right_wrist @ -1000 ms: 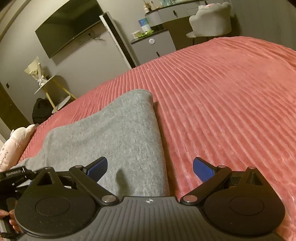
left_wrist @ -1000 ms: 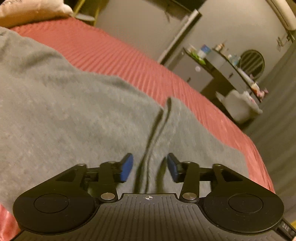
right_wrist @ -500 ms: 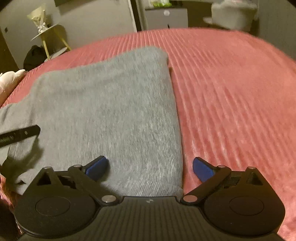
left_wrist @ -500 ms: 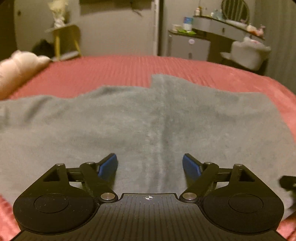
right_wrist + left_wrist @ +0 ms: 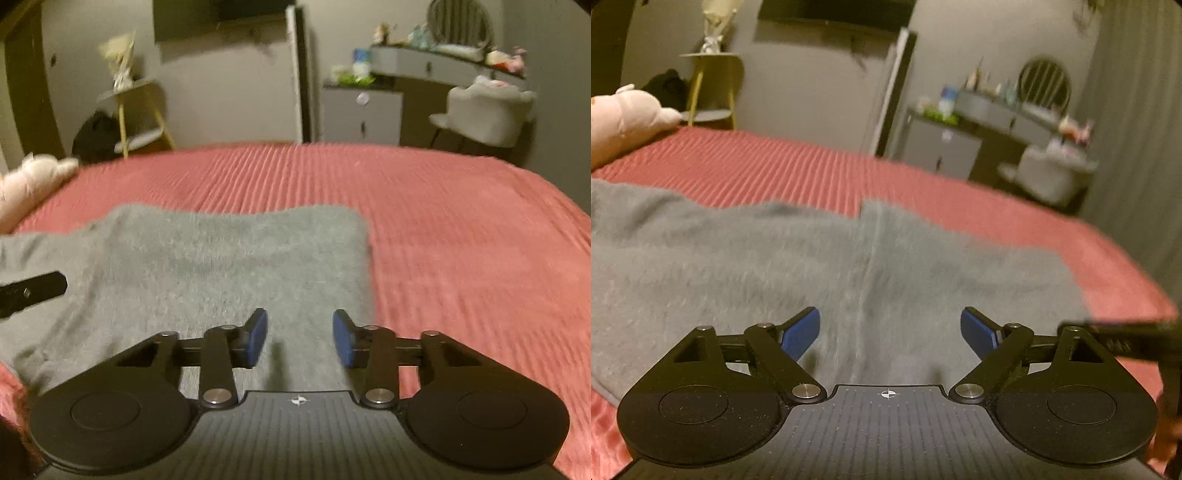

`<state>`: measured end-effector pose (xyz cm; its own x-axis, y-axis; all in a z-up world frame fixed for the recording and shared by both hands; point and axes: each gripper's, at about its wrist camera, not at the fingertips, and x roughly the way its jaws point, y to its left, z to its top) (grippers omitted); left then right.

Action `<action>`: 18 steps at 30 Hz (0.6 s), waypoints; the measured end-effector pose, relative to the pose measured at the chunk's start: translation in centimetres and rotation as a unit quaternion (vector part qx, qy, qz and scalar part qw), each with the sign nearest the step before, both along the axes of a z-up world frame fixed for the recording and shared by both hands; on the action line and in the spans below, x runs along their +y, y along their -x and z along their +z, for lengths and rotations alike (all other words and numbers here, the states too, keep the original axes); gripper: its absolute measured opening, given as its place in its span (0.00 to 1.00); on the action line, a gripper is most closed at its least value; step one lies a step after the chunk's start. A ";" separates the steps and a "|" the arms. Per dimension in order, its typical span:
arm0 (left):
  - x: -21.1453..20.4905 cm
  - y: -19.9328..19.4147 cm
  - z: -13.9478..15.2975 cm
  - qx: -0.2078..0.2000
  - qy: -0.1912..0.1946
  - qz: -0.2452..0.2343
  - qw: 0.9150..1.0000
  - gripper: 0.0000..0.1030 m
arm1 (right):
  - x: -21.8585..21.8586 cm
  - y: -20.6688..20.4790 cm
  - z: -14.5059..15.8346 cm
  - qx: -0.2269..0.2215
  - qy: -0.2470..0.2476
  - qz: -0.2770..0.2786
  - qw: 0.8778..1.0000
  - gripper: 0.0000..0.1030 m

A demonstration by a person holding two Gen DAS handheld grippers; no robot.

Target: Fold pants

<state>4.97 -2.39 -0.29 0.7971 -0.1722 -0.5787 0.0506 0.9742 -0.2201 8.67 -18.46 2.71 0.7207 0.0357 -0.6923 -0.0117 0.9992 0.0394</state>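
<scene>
Grey pants lie flat on the red ribbed bedspread, with a seam running away from me in the left wrist view. My left gripper hovers just above that seam; its jaws are opening and hold nothing. In the right wrist view the pants end in a straight right edge. My right gripper hangs over the cloth near that edge. Its jaws are closing, a gap still shows between the blue pads, and no cloth is pinched. A black part of the left gripper pokes in at that view's left side.
A pale plush toy lies at the bed's left end. Beyond the bed stand a yellow side table, a grey dresser and a light chair. Bare bedspread stretches right of the pants.
Both views have rolled to level and pulled back a little over the pants. The left jaws have spread much wider. The right jaws, wide before, have drawn in to a narrow gap.
</scene>
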 end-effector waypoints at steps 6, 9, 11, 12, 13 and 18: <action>2.3 -2.1 -1.9 0.058 0.012 0.073 0.996 0.86 | 1.1 -5.7 -0.8 0.013 0.029 -0.015 0.999 0.40; 5.8 -2.5 -2.0 0.054 0.100 0.116 0.987 0.86 | 0.8 -7.9 -0.2 0.016 0.005 -0.060 0.998 0.45; 7.5 -2.4 -1.8 0.051 0.135 0.148 0.978 0.87 | 1.3 -8.1 -0.5 0.019 -0.001 -0.075 0.997 0.54; 8.7 -2.3 -1.8 0.054 0.148 0.166 0.974 0.87 | 2.0 -7.7 -0.8 0.015 0.005 -0.073 0.997 0.56; 10.0 -2.1 -1.6 0.052 0.164 0.186 0.967 0.87 | 2.8 -7.1 -0.9 0.008 0.014 -0.064 0.998 0.56; 16.8 -0.5 -0.7 0.038 0.151 0.265 0.952 0.93 | 6.1 -1.3 -2.5 -0.012 0.015 0.018 1.000 0.67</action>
<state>5.47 14.39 -0.99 0.7758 0.0756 -0.6264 -0.4581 0.7502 -0.4768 10.01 -12.40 0.16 0.7352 0.0406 -0.6766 -0.0472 0.9988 0.0086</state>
